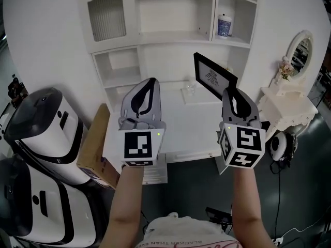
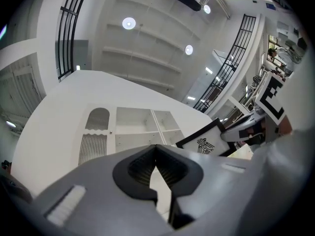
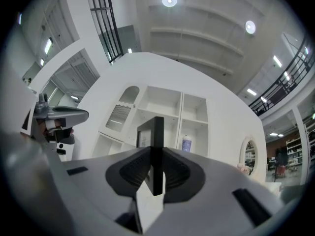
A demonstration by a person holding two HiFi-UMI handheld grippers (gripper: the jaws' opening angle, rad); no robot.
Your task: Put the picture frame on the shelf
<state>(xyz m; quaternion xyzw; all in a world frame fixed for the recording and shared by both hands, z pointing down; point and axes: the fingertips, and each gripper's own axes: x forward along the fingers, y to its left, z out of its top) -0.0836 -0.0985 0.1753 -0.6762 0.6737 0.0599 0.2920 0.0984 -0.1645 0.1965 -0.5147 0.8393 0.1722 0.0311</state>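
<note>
A black picture frame (image 1: 213, 76) with a white print hangs in the air over the white desk, tilted, in front of the white shelf unit (image 1: 176, 19). My right gripper (image 1: 234, 94) is shut on the frame's lower right edge. In the right gripper view the frame (image 3: 156, 146) stands edge-on between the pads. My left gripper (image 1: 147, 87) hovers beside it to the left, shut with nothing in it; its closed tips (image 2: 156, 149) touch in the left gripper view, where the frame (image 2: 206, 141) shows to the right.
A blue-white bottle (image 1: 224, 26) stands in the upper right shelf compartment. A small glass object (image 1: 190, 89) sits on the desk (image 1: 181, 138). White appliances (image 1: 46, 123) and a cardboard box (image 1: 95, 143) stand left; a white dresser with an oval mirror (image 1: 300, 50) stands right.
</note>
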